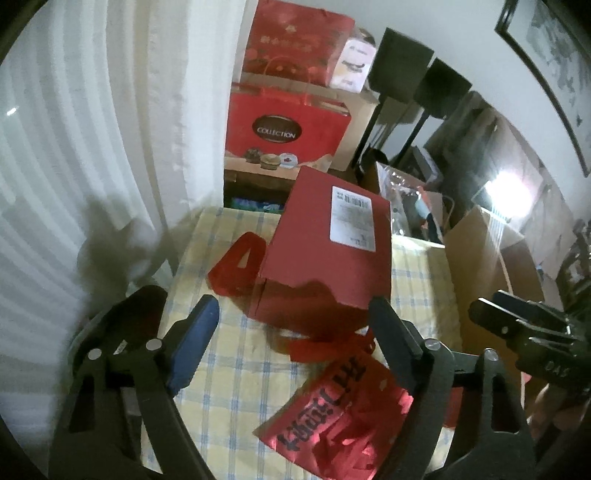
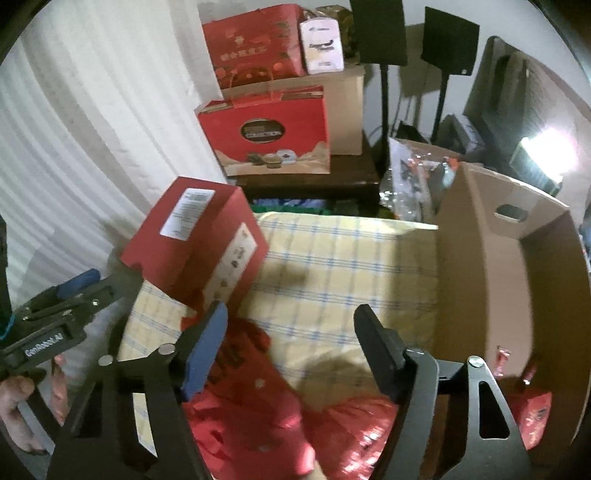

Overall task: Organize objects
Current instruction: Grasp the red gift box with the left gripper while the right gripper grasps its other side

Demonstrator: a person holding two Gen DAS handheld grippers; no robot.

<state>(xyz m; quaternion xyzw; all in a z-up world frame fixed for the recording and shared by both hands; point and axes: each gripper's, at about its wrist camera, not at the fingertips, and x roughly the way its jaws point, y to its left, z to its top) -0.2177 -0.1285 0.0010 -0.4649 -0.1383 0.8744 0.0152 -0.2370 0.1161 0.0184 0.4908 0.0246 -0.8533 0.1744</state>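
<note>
Left claw nearest, pads apart, nothing clamped; red foil bag with black characters lying crumpled below and between its fingers, no contact visible. Right claw likewise apart and clamping nothing, hovering over the same red foil bag and loose red paper. Landmark: red box, white label on its upper face, sitting tilted on the checked yellow-and-blue cloth covering the counter. Foil bag just in front of red box, on the near part of the cloth. Flat red cut-out piece touching the box's left side in the left wrist view. Right of red box, across bare cloth, open brown cardboard carton with a hand slot, small red packets inside at its near end. Left of red box, white curtain. Behind red box, red "COLLECTION" gift bag on a dark low shelf, another red gift box stacked above it. Further back and right of red box, two black panels on stands.
</note>
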